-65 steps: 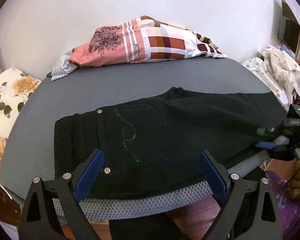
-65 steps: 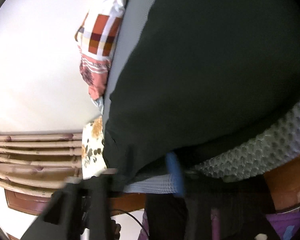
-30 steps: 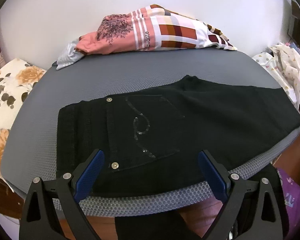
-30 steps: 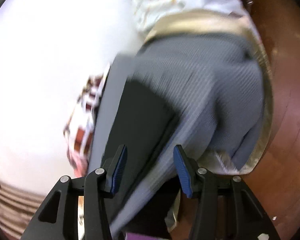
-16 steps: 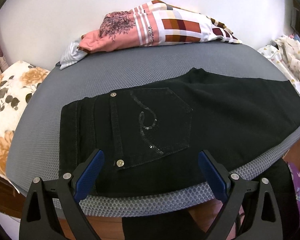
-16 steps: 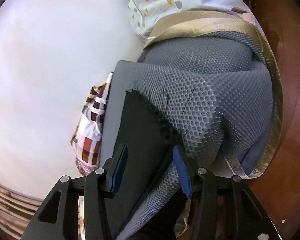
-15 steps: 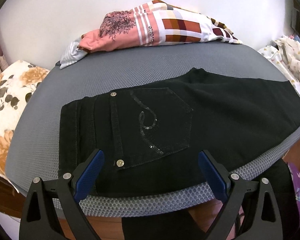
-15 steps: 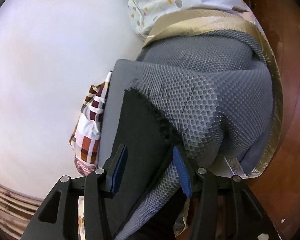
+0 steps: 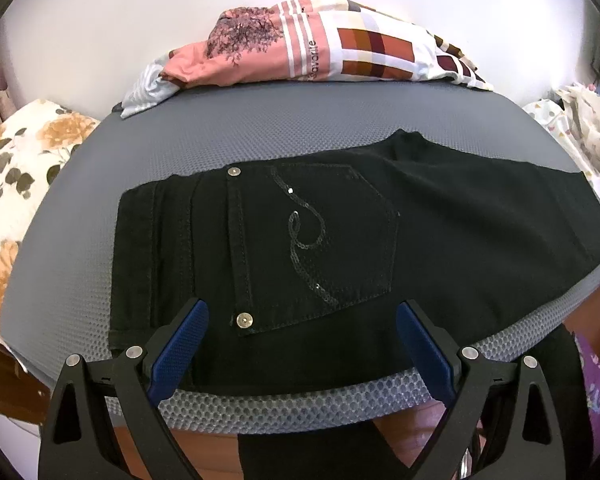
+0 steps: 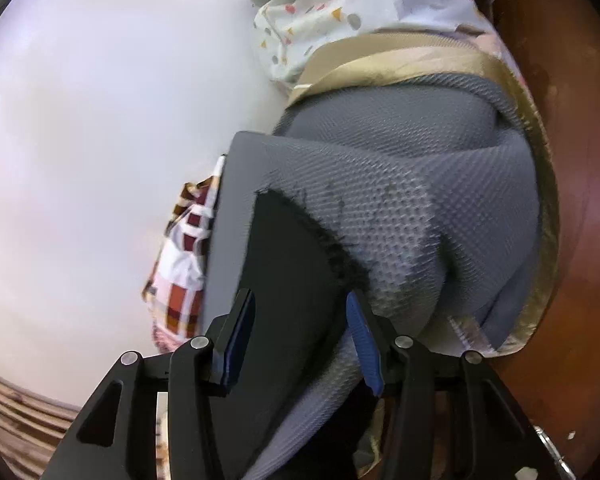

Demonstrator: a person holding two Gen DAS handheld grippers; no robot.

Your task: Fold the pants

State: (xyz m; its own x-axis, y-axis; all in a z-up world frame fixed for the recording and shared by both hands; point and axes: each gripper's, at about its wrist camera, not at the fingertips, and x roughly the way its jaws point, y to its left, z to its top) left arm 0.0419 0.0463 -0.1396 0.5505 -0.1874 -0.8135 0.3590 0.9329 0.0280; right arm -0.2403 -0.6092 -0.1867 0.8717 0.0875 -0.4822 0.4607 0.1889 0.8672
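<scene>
The left hand-held gripper (image 9: 302, 344) hung over the near edge of the grey honeycomb-mesh pad (image 9: 340, 140), its blue-padded jaws spread wide with nothing between them and touching nothing. Just beyond its fingertips lay the black denim pants (image 9: 340, 240), flat on the pad with one leg apparently folded over the other, back pocket with its sequin swirl facing up, waistband off to the gripper's left and the legs running away to its right. That flat lengthwise lay suggests the pants had been smoothed ready for the cross fold, hem to waist. The right hand-held gripper (image 10: 300, 324) waited at the hem end, jaws roughly half open, straddling the near edge of the dark cloth by the frayed hem (image 10: 332, 248); the pads seemed not to press on the fabric, so nothing was gripped. This placing probably served to pinch the hem and carry it toward the waistband. Farther off, beyond the pants, a pink and checked pile of folded clothes (image 9: 320, 56) sat along the pad's far edge, likely kept clear of the work. To the far left of the left gripper lay a floral pillow (image 9: 16, 184).
</scene>
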